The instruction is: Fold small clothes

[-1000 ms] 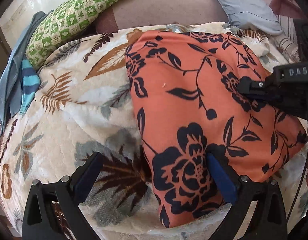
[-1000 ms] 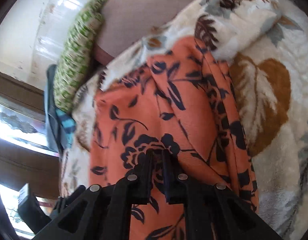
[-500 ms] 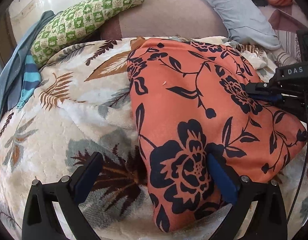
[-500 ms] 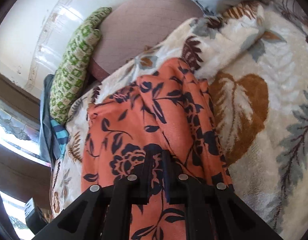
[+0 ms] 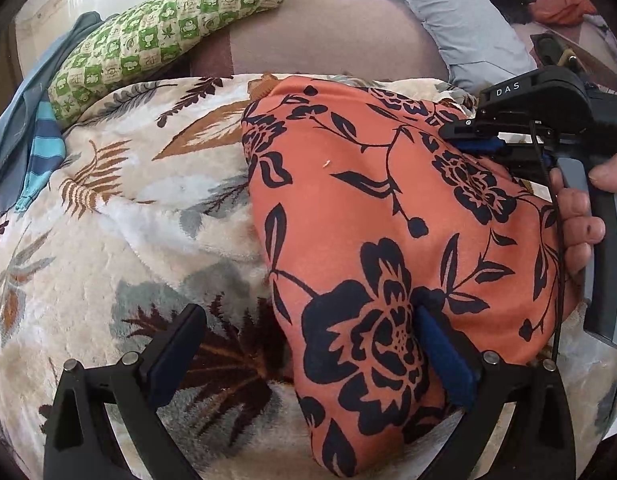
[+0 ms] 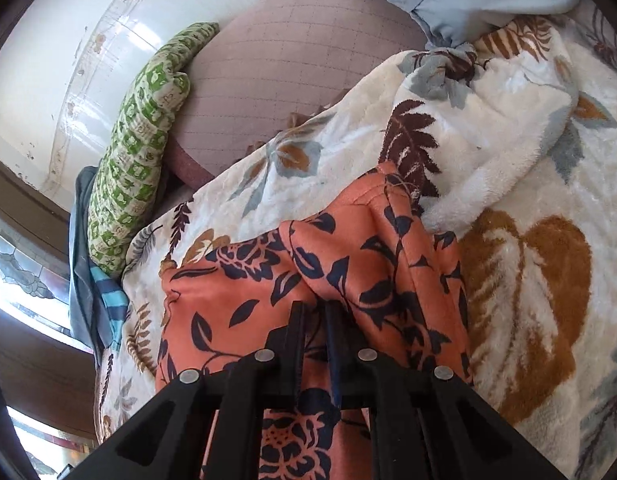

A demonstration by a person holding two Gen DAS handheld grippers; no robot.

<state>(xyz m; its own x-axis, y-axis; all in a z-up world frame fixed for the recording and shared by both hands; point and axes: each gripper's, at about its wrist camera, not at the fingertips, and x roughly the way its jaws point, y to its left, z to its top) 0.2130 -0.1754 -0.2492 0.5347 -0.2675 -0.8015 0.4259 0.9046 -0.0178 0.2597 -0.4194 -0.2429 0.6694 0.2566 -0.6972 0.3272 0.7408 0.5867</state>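
Where the orange cloth garment printed with dark navy flowers (image 5: 380, 216) lies, it sits folded on a cream plush blanket with brown and grey leaf patterns (image 5: 120, 240), toward the right of the left wrist view, its near end tapering to a rounded corner at the bottom edge. Surface mostly smooth; a ridge of bunched fabric runs along its far right side in the right wrist view (image 6: 392, 240).

Left gripper (image 5: 308, 328): fingers spread wide. Blue-padded right finger (image 5: 444, 356) rests on the garment's near part; left finger (image 5: 176, 344) over bare blanket, clear of the cloth.

Right gripper (image 6: 314, 312): fingers drawn close together, a fold of the orange fabric pinched between them. From the left wrist view the same tool (image 5: 480, 140) grips the garment's far right edge, the person's hand (image 5: 580, 216) wrapped around its grey handle.

Beyond the blanket's far edge: a mauve quilted mattress cover (image 5: 320, 36). On it, far left, a green-and-white checked cushion (image 5: 164, 36); beside that, at the left edge, a blue striped cloth (image 5: 40, 156). Far right, a pale blue pillow (image 5: 460, 20).
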